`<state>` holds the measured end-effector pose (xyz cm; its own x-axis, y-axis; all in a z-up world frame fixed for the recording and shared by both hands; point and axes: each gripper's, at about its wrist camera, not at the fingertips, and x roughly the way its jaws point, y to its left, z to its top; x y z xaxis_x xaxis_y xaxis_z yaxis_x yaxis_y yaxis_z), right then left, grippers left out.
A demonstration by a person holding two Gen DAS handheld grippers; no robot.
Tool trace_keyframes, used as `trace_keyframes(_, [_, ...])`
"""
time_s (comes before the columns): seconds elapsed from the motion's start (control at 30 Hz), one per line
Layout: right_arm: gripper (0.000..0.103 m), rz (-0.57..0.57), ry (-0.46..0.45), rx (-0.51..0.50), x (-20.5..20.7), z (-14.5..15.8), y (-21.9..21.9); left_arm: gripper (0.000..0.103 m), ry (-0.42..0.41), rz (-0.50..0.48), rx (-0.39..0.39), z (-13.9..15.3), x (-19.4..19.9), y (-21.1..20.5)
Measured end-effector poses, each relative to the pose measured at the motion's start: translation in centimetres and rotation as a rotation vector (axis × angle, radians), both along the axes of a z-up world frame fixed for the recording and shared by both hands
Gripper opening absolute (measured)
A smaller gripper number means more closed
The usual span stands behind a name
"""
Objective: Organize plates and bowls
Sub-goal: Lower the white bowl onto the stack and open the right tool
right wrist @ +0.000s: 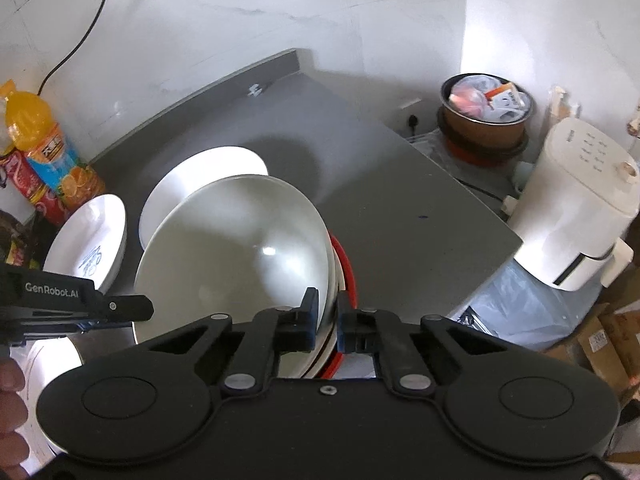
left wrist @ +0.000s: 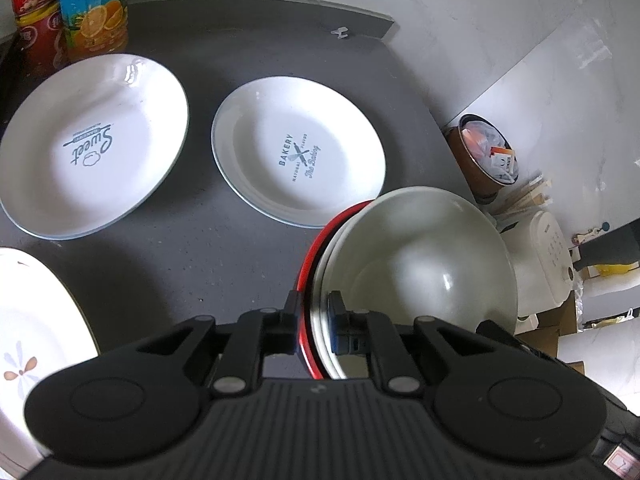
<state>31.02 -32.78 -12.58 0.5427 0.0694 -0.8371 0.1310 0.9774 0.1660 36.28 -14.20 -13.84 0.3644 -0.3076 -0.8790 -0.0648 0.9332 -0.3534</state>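
A stack of nested bowls (left wrist: 416, 264), white ones inside a red bowl (left wrist: 310, 264), is held by both grippers. My left gripper (left wrist: 316, 312) is shut on the stack's left rim, one finger outside the red wall and one inside. My right gripper (right wrist: 327, 308) is shut on the opposite rim of the same stack (right wrist: 240, 248). I cannot tell whether the stack touches the grey counter (left wrist: 224, 256). On the counter lie a white "Sweet" plate (left wrist: 92, 144), a white "Bakery" plate (left wrist: 300, 152) and a floral plate (left wrist: 32, 340) at the near left.
An orange juice bottle (left wrist: 94, 8) and a red bottle (left wrist: 34, 12) stand at the counter's back left. Past the right counter edge are a brown pot of rubbish (right wrist: 486, 116), a white appliance (right wrist: 576, 208) and cardboard boxes (right wrist: 596, 344). A person's hand (right wrist: 10, 396) shows at the left.
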Motion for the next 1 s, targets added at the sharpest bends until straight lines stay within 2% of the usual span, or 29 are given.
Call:
trace_keyframes(0.2, [0.010, 0.038, 0.062, 0.069, 1.3, 0.1, -1.0, 0.013, 0.005, 0.021, 0.026, 0.0, 0.4, -0.5])
trace_keyframes(0.33, [0.012, 0.061, 0.028, 0.062, 2.6, 0.7, -1.4, 0.015, 0.011, 0.047, 0.036, 0.0, 1.1, -0.8])
trace_keyframes(0.43, [0.012, 0.080, 0.014, 0.097, 3.5, 0.8, -1.8, 0.016, 0.019, 0.072, 0.039, -0.1, 1.5, -0.9])
trace_keyframes(0.57, [0.009, 0.124, -0.018, 0.095, 4.1, 0.6, -2.0, 0.018, 0.022, 0.107, 0.045, 0.0, 1.7, -1.2])
trace_keyframes(0.73, [0.007, 0.191, 0.017, 0.107, 5.0, -0.5, -2.5, 0.019, 0.022, 0.164, 0.030, 0.1, 1.4, -1.1])
trace_keyframes(1.0, [0.008, 0.289, 0.039, 0.123, 6.1, -0.5, -2.6, 0.019, 0.042, 0.229, 0.059, 0.4, 0.9, -1.5])
